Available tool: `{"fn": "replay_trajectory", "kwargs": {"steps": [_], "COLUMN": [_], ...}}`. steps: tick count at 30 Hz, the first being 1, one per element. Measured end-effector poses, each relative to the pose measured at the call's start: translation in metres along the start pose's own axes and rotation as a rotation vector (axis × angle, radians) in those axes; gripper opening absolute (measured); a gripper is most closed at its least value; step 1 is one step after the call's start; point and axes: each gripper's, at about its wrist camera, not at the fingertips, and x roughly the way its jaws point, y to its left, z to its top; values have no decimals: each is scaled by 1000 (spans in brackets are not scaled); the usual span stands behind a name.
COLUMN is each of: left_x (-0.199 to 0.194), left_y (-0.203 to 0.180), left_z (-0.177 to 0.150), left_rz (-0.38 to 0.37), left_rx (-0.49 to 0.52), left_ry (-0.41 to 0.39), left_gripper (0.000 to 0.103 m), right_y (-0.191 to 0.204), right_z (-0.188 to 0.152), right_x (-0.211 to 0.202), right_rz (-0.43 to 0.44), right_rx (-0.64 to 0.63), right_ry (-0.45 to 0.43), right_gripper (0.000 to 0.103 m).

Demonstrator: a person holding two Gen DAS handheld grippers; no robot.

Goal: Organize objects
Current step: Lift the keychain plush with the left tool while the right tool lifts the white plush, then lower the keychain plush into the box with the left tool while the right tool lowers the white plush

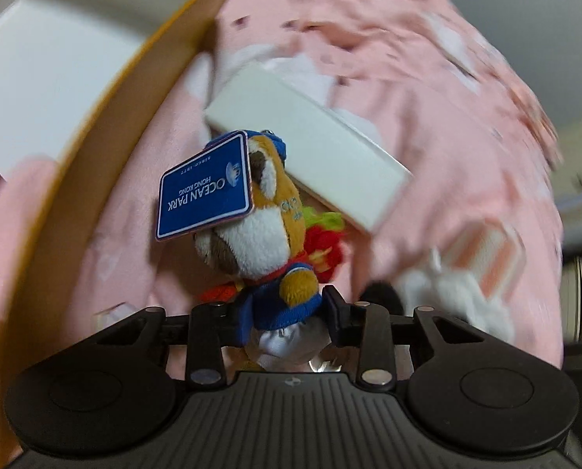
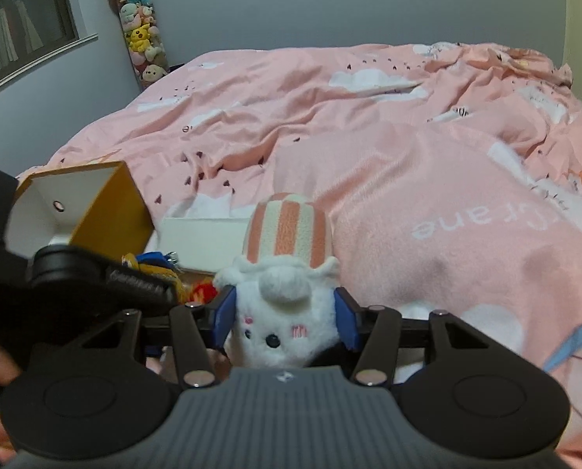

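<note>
Left wrist view: my left claw [image 1: 281,312] clenches a tagged plush keychain [image 1: 259,211] just beside the orange box [image 1: 107,125] on the bed, likely for boxing, while my right claw [image 2: 285,318] grips a white plush [image 2: 281,312] nearby.

I see a bed covered by a rumpled pink duvet [image 2: 369,148] printed with white clouds. Directly on it, toward its left edge, lies a flat white rectangular cardboard box [image 2: 205,242], and just beside that stands an open yellow cardboard box with a white inside [image 2: 111,203].
</note>
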Motion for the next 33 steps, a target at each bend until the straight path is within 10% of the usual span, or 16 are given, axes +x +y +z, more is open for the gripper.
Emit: {"fn": "replay_trajectory", "kwargs": {"steps": [10,18,33], "left_x": [-126,-216,-143], "left_y": [3,37,103], "left_z": [-4,37,75], "left_rz": [-96,40,409], "left_rx": [427,555,630], "left_ry": [-73,-167,38], "left_gripper": [40,41,41], "right_y": [22,91,228], "right_z": [18,69,86], "right_x": [-59,-63,74], "right_rz": [166,400,438], "right_rx": [33,-37,-154], "right_ry": [-48,-42,203], "right_gripper": [54,54,54]}}
